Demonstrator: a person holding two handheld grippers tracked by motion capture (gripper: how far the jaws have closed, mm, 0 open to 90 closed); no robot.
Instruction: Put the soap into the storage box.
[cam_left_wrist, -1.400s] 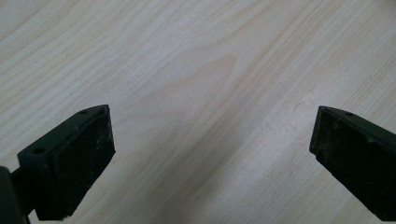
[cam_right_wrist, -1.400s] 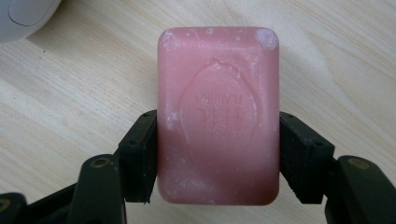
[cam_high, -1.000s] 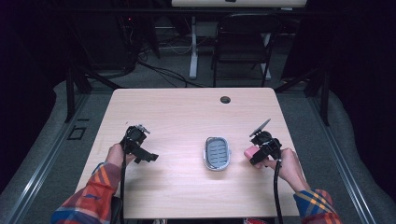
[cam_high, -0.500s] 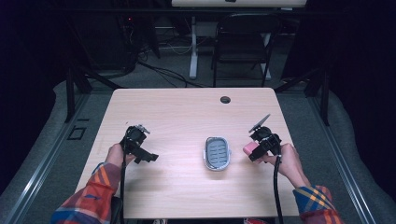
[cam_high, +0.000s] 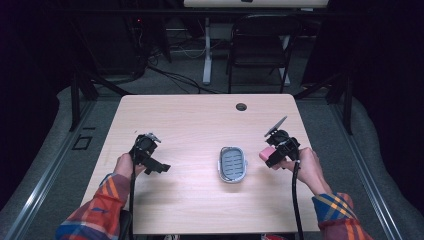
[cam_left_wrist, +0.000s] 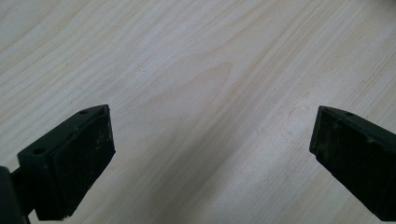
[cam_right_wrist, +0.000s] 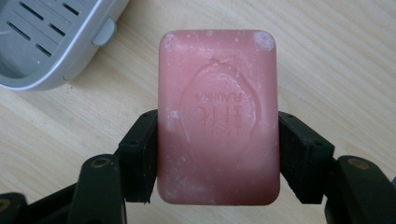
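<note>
Right gripper view: pink soap bar (cam_right_wrist: 218, 116), rectangular with rounded corners, oval stamped emblem with raised lettering on the upper face, whitish scuffs near the top corners and along the lower edge. The bar sits between the two black fingers (cam_right_wrist: 140, 156) of the right gripper (cam_right_wrist: 218, 156); one finger presses each long side at roughly the lower half, so the bar is pinched crosswise and its far end juts beyond the fingertips. Table (cam_right_wrist: 327, 60) grain shows below the bar; whether the bar touches the table cannot be told.

Beyond the soap's far left corner lies a grey soap dish (cam_right_wrist: 51, 42), slotted floor, nothing in it, apart from the bar.

High view: the soap (cam_high: 266, 154) is just right of the dish (cam_high: 233, 164), held in the right gripper (cam_high: 274, 156) by the person's right hand (cam_high: 305, 167). Well left of the dish, the left gripper (cam_high: 159, 167) is over bare table.

Left gripper view: its fingers (cam_left_wrist: 77, 163) are spread wide, nothing between them.
</note>
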